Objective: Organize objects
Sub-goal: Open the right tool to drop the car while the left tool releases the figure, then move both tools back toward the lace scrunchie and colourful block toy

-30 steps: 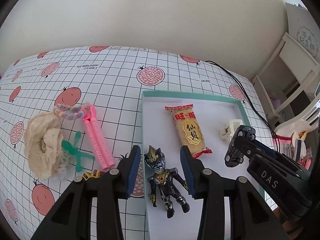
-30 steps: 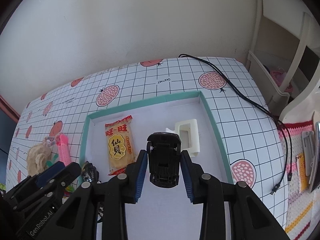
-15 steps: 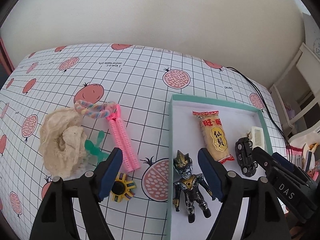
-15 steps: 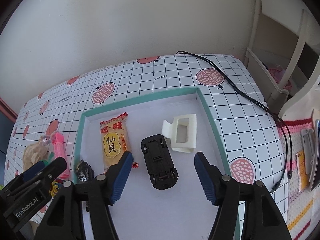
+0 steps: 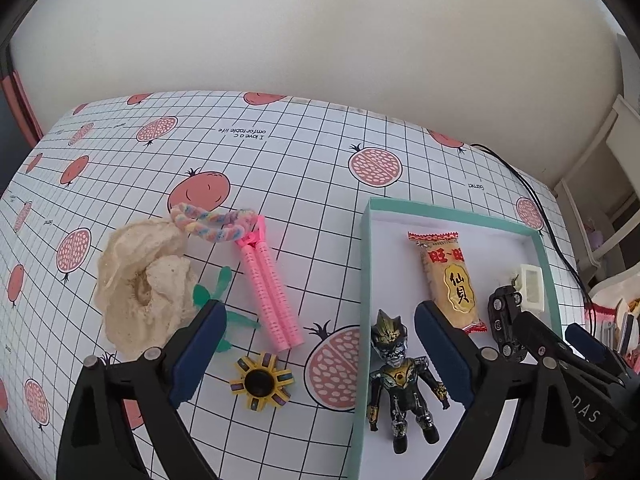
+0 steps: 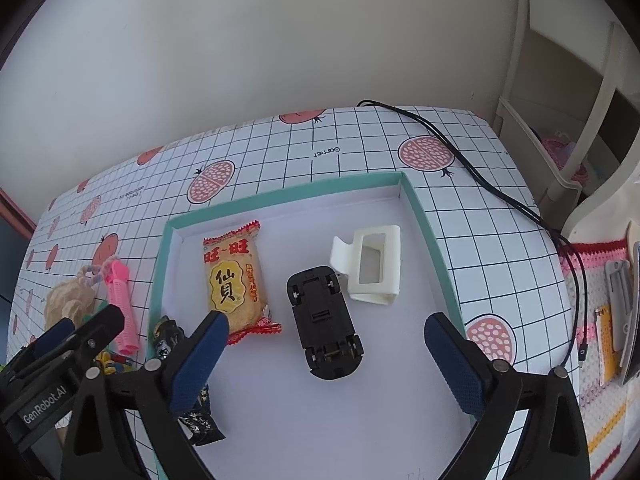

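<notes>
A teal-rimmed white tray holds a snack packet, a white clip, a black toy car lying upside down, and a dark action figure. My right gripper is open just above and behind the car, touching nothing. My left gripper is open over the tray's left rim, with nothing in it. Left of the tray lie a pink roller, a pastel braid, a beige scrunchie, a green piece and a yellow spinner.
A black cable runs across the table's right side. A white shelf unit stands past the right edge, with a crocheted mat carrying small items. The wall closes the table's far edge.
The right gripper opened, left the toy car upside down in the tray and drew back. The left gripper spread wide away from the action figure and shifted left and back.
</notes>
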A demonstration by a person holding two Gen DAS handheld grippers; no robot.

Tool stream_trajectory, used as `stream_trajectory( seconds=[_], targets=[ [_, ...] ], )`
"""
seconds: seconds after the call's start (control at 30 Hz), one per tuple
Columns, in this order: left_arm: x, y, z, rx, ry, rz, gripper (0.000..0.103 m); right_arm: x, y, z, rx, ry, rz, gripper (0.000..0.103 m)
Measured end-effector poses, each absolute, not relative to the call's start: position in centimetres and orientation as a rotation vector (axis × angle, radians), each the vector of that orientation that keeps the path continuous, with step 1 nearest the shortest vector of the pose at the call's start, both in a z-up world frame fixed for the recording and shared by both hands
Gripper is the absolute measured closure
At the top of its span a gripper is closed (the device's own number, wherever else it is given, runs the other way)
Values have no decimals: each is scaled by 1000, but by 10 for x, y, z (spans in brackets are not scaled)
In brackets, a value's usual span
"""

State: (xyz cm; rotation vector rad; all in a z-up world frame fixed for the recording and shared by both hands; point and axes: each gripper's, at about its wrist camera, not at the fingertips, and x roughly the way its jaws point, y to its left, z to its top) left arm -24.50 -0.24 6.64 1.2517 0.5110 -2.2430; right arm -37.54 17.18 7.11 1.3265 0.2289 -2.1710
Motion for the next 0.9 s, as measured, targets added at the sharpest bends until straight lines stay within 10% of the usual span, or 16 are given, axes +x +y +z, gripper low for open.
stream_trajectory(
  seconds=[0.9],
  targets=[
    [-227,-31,102,1233,508,-2289,8,-347,147,113,1239,245,-2144,0]
  ],
)
